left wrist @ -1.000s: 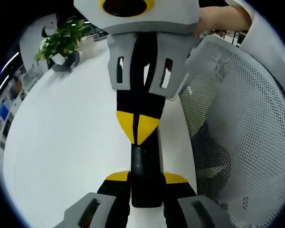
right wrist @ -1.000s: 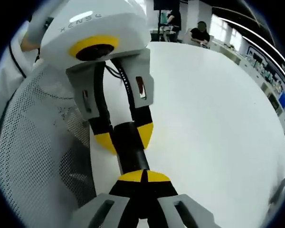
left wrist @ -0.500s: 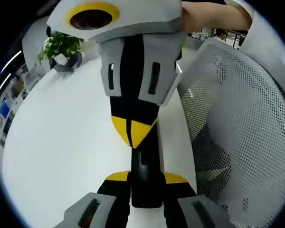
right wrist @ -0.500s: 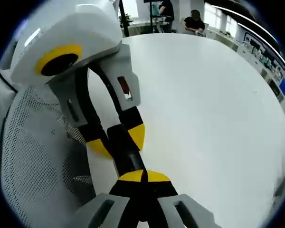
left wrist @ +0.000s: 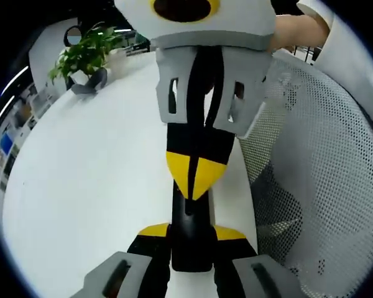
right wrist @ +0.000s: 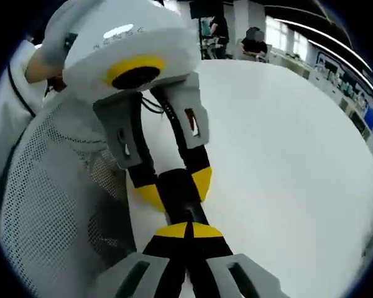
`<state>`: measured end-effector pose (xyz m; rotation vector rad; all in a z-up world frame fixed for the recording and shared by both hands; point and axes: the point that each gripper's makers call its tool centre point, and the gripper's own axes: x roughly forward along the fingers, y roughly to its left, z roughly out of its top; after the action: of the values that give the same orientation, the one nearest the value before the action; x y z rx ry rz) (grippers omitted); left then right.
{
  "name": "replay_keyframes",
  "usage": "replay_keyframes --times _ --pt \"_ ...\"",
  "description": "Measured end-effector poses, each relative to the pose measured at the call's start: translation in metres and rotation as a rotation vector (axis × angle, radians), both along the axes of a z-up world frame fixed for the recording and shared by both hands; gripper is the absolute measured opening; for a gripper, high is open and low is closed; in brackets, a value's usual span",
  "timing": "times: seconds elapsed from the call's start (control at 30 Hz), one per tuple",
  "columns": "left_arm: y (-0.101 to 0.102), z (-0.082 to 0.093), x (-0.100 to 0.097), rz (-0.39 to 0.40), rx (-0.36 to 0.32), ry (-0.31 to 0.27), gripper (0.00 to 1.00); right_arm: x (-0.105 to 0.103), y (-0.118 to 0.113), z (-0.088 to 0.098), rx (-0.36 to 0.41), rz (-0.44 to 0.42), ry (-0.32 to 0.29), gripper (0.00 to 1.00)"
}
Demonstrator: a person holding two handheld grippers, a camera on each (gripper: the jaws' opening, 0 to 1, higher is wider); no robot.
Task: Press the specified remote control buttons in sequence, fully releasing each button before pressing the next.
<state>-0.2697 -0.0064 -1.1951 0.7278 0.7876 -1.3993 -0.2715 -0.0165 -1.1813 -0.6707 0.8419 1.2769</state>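
A slim black remote [left wrist: 189,248] is held level above the white table [left wrist: 81,186], with my left gripper [left wrist: 191,233] shut on its near end between the yellow pads. My right gripper [left wrist: 194,177] comes in from above in the left gripper view. It is shut, and its joined yellow tips rest on the remote's upper face. In the right gripper view the right gripper [right wrist: 188,231] meets the remote [right wrist: 183,205] tip-first. Just beyond, the left gripper [right wrist: 176,188] clamps the remote. The buttons are hidden under the tips.
A white mesh chair back [left wrist: 311,186] [right wrist: 50,205] stands close beside the table edge. A potted plant [left wrist: 84,56] sits at the table's far side. A person's hand [left wrist: 295,31] holds the right gripper. People sit at desks [right wrist: 256,40] in the background.
The right gripper swayed to one side and back. Its shut tips now sit slightly further along the remote, nearer the left gripper's pads. The left gripper's hold is unchanged.
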Motion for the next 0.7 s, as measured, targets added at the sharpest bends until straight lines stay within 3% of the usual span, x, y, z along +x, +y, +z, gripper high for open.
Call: replay_keyframes --times 0.1,0.27,0.5,0.7 --pt "0.0001 0.0005 -0.0002 -0.001 -0.007 0.001 0.24 0.0012 0.0009 -0.0013 -0.035 0.049 -0.058 0.0" --pt "0.0007 0.001 0.0015 0.018 -0.052 0.027 0.24 0.0017 0.0025 -0.0026 -0.055 0.027 -0.062 0.0" --pt "-0.0011 0.0 0.0012 0.003 -0.023 0.006 0.24 0.0013 0.002 -0.0034 -0.082 0.003 -0.075 0.0" --pt "-0.0011 -0.0001 0.0003 -0.002 -0.001 0.002 0.24 0.0009 0.003 -0.0019 -0.033 0.033 -0.106 0.0"
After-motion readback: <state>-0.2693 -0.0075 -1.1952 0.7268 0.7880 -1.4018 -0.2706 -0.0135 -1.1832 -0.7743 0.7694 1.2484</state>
